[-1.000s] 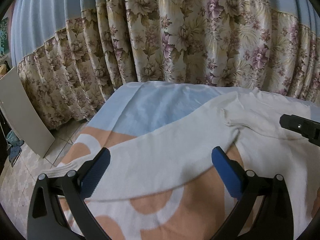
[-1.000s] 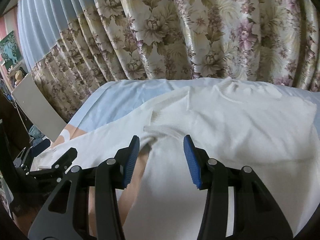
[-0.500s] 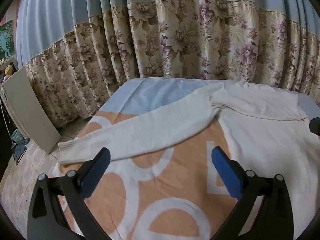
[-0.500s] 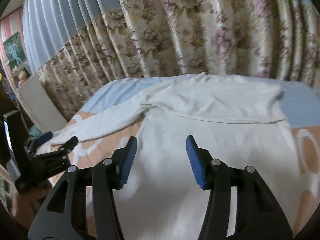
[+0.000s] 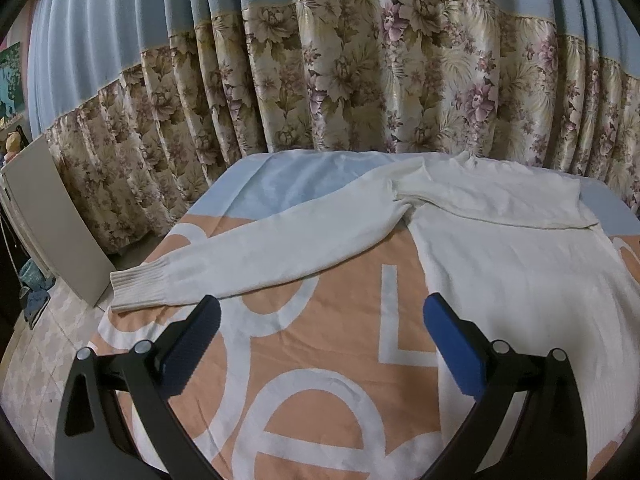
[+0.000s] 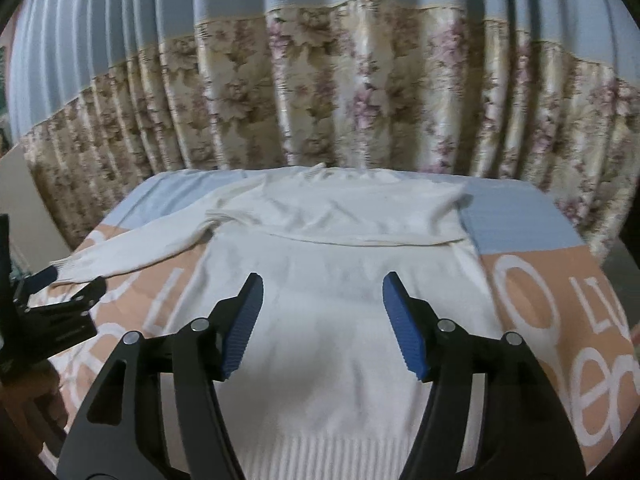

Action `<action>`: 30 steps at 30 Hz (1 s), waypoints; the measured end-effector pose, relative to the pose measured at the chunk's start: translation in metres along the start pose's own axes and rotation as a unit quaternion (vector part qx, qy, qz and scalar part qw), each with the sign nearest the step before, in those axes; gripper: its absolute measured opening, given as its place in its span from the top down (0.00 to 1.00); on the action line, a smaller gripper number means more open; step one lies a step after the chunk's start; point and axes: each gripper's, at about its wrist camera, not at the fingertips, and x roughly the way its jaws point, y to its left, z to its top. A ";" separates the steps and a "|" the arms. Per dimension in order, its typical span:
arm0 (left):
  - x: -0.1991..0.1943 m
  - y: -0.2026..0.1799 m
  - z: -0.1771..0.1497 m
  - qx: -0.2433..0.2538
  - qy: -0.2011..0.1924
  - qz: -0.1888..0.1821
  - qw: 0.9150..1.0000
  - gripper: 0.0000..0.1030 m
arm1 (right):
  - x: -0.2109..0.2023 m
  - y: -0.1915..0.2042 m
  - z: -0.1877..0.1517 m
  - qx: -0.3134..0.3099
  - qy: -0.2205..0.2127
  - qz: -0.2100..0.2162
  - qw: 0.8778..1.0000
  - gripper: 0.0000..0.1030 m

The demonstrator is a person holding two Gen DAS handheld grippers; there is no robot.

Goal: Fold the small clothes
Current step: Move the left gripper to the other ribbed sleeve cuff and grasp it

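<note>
The left gripper (image 5: 322, 334) is tilted downward over the near left part of the bed, and its two blue pads stand far apart with nothing between them; under the gap only the orange and white blanket (image 5: 320, 344) is seen. The left pad (image 5: 192, 344) is just in front of the ribbed cuff (image 5: 140, 286) of the white sweater (image 5: 520, 280), but it does not touch the cuff. The right gripper (image 6: 322, 320) is also tilted downward, above the middle of the sweater (image 6: 340, 312), and it is released: its jaws have just been opening, and no cloth is pinched between them, the fabric only lies flat below. In the right wrist view the left gripper (image 6: 60, 292) appears at the left edge, low over the blanket (image 6: 540, 280) near the end of the sleeve (image 6: 132, 248), and part of the hand that carries it shows in the dark lower left corner, too dim to describe. The sweater lies spread on the bed with its hem toward the cameras; the upper part is folded over in a band across the chest, and one long sleeve (image 5: 280, 256) stretches out to the left over the blanket. Behind the bed hangs a flowered curtain (image 5: 360, 92) with a blue top.
</note>
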 end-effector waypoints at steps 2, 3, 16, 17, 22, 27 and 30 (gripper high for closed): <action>0.000 0.003 -0.003 -0.004 0.001 0.002 1.000 0.01 | 0.000 -0.003 -0.002 0.003 0.001 -0.010 1.000 0.35; 0.001 0.006 -0.005 -0.008 0.004 0.005 1.000 0.02 | 0.000 -0.003 -0.002 0.004 0.002 -0.012 1.000 0.34; 0.024 0.095 -0.019 -0.035 0.023 0.070 0.997 0.02 | 0.019 0.045 -0.013 -0.030 0.023 0.024 0.999 0.23; 0.026 0.101 -0.019 -0.038 0.024 0.071 0.996 0.02 | 0.020 0.050 -0.014 -0.033 0.025 0.028 0.999 0.23; 0.037 0.131 -0.021 -0.046 0.029 0.069 0.996 0.02 | 0.025 0.070 -0.017 -0.047 0.031 0.037 0.998 0.23; 0.049 0.147 -0.029 -0.038 0.037 0.058 0.997 0.02 | 0.030 0.081 -0.018 -0.056 0.037 0.043 0.997 0.22; 0.055 0.156 -0.033 -0.053 0.043 0.054 0.996 0.05 | 0.034 0.086 -0.019 -0.062 0.040 0.044 0.996 0.22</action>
